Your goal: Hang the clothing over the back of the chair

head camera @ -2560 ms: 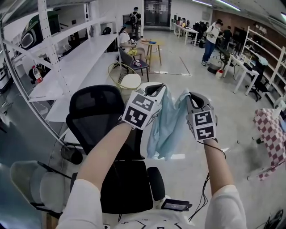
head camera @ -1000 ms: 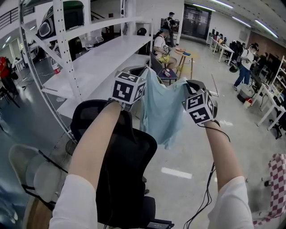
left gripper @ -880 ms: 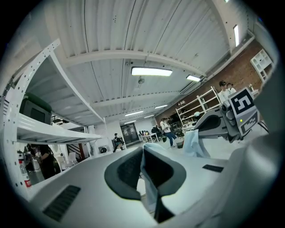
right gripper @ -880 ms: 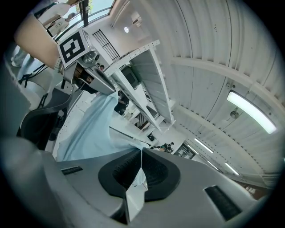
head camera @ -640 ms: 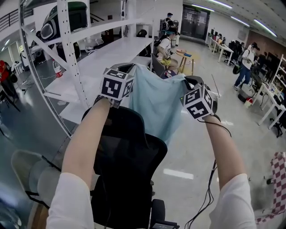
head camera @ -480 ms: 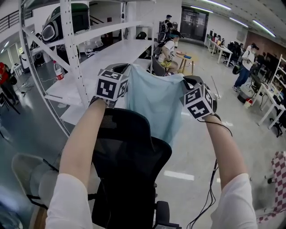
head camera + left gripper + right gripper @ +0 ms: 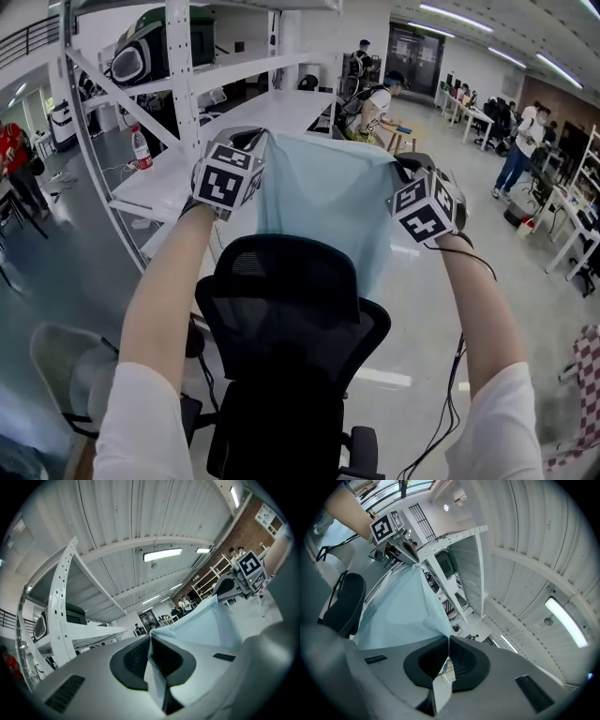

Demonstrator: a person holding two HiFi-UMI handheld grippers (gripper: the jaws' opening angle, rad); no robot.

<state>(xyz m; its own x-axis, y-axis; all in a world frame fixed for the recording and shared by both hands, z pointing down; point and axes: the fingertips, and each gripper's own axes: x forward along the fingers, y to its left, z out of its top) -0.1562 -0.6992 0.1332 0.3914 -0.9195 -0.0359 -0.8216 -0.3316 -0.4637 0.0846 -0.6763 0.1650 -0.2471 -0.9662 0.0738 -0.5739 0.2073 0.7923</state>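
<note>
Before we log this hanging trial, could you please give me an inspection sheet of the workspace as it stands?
Surface: grey glossy floor; the chair stands on it.
Job's things: light blue cloth garment stretched between both grippers, beyond the back of the black mesh office chair, not yet draped over it.
Clutter: plastic bottle on the shelf; red-and-white checked cloth at the right edge.
Grippers: left gripper shut on one garment corner; right gripper shut on the other.
Cables: black cable trails from the right gripper along the forearm.
Surroundings: white metal shelving; people at distant tables.
</note>
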